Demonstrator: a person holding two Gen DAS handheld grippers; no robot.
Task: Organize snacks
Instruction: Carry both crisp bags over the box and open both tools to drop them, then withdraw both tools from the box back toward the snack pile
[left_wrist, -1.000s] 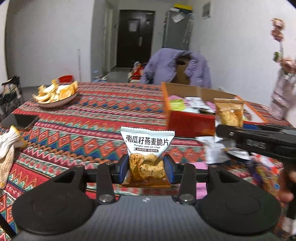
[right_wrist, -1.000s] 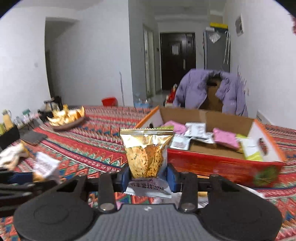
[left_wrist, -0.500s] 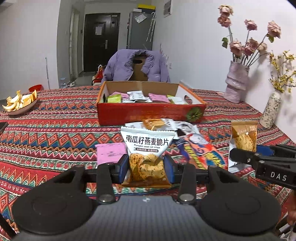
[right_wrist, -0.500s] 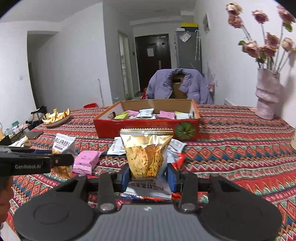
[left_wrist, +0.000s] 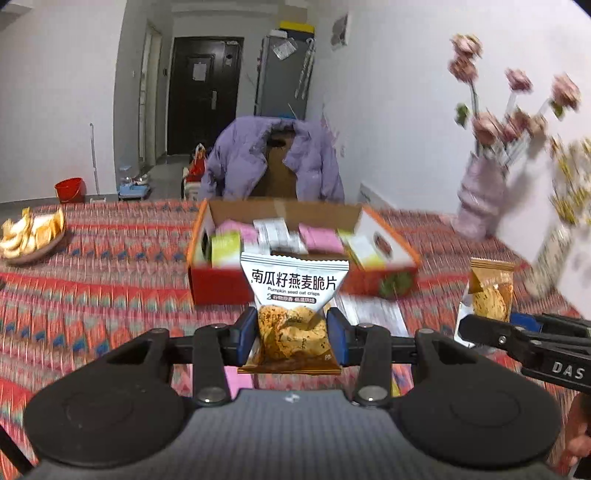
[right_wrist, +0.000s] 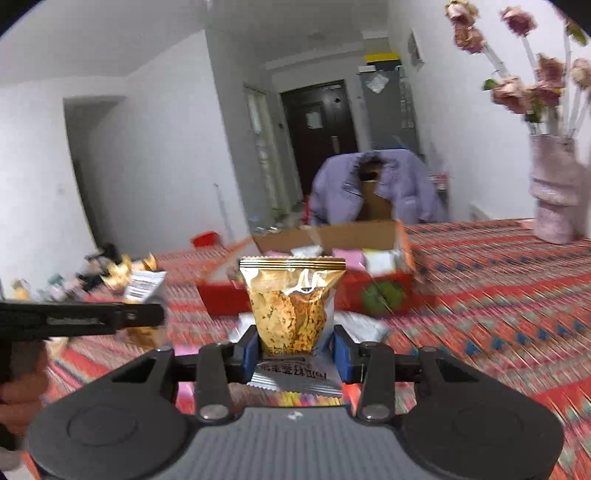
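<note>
Two tools – left tool (left_wrist: 291, 334), right tool (right_wrist: 295, 349) – one crisp packet (left_wrist: 293, 295) each.

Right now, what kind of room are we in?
Probably a home dining or living area: a patterned tablecloth covers a big table, a purple jacket hangs over a chair, a vase of flowers stands by the wall, and a dark entrance door lies behind.

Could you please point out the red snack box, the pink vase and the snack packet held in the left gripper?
red snack box (left_wrist: 218, 284): left wrist view, front wall.
pink vase (right_wrist: 554, 199): right wrist view, body.
snack packet (left_wrist: 293, 280): left wrist view, printed white top.
</note>
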